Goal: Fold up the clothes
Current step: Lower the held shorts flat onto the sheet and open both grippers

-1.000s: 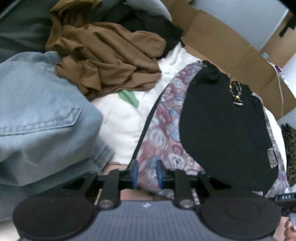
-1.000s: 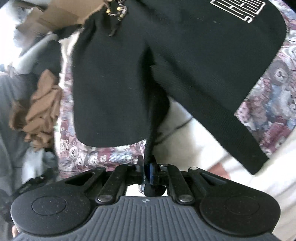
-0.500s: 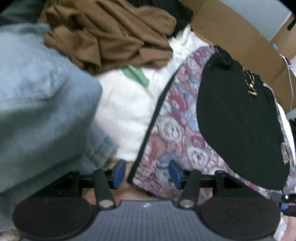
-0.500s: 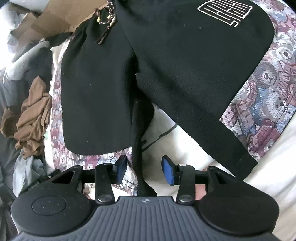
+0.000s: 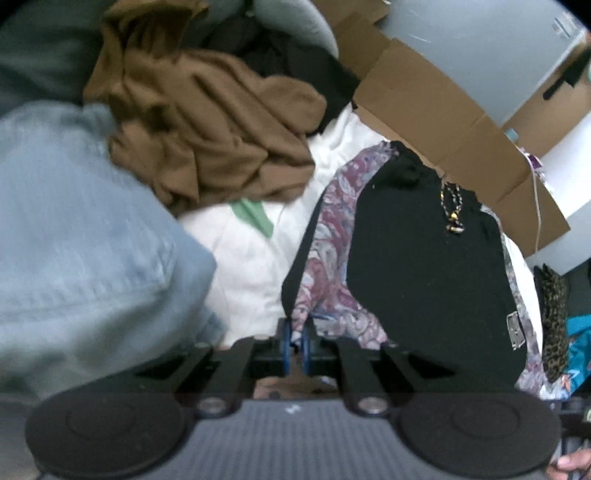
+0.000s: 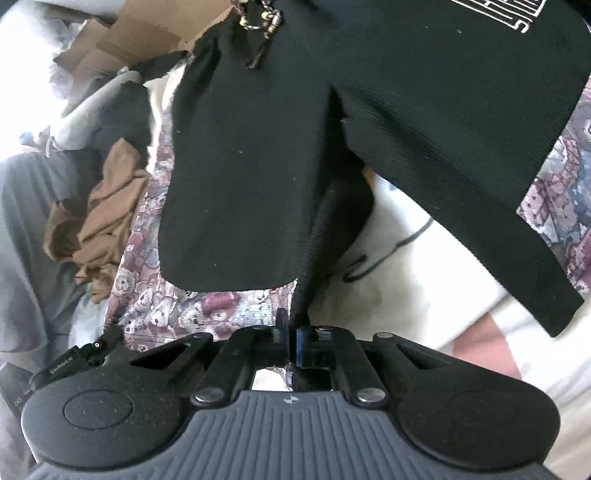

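Jeans (image 5: 81,236) in left view only; white emblem (image 6: 506,11) in right.

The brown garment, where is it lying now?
In the left wrist view the brown garment lies crumpled at upper left, above the light blue jeans and left of the bear-print cloth.

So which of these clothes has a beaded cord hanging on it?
The black shorts, lying on the teddy-bear print cloth. The brown top and the jeans have none.

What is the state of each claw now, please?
Left claw: shut on the bear-patterned fabric garment's edge.
Right claw: shut on that garment's black trim strip.
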A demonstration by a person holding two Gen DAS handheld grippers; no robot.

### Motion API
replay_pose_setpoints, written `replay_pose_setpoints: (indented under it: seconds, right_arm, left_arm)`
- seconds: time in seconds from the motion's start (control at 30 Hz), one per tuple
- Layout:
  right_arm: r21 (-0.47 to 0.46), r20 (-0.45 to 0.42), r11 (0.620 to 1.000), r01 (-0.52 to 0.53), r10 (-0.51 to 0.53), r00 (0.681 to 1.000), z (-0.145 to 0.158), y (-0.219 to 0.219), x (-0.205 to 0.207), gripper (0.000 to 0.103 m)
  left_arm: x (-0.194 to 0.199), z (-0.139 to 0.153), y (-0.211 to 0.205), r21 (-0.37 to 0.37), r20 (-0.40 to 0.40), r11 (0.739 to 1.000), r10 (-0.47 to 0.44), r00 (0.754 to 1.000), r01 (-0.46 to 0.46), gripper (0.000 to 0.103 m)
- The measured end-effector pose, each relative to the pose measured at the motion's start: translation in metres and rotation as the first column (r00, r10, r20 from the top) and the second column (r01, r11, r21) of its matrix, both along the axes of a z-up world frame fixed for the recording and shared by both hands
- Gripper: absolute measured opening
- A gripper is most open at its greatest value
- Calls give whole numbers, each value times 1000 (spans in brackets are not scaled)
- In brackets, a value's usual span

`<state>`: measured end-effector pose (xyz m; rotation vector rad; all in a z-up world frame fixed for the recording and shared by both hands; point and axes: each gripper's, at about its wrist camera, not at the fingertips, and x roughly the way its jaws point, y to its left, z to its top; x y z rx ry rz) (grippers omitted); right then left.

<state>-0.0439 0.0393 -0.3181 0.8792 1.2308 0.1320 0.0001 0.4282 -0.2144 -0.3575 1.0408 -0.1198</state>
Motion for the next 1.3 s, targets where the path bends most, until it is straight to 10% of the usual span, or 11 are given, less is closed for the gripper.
replay_pose_setpoints:
  seconds: [0.47,1.07,1.2,1.3]
  right_arm:
    - [6,-6,1000,26,-26,1000,6,-10,-14,1]
    - [-59,-57,996,-72,69,996,-10,-6,-19,12]
    - [-77,-43,997,-7,4,999,-8,-22,-17,50]
    - [-46,-35,998,44,-45,998,-14,-27,-12,50]
  left_arm:
    - [1,4,-14,137,-98,986,-82,992,95,6]
    - [0,-26,3,231,-115,970,104,988,-75,12]
    - [-2,-17,7,197,-78,974,126,989,-108,12]
    - [2,-17,5,176,-70,977,131,989,-117,13]
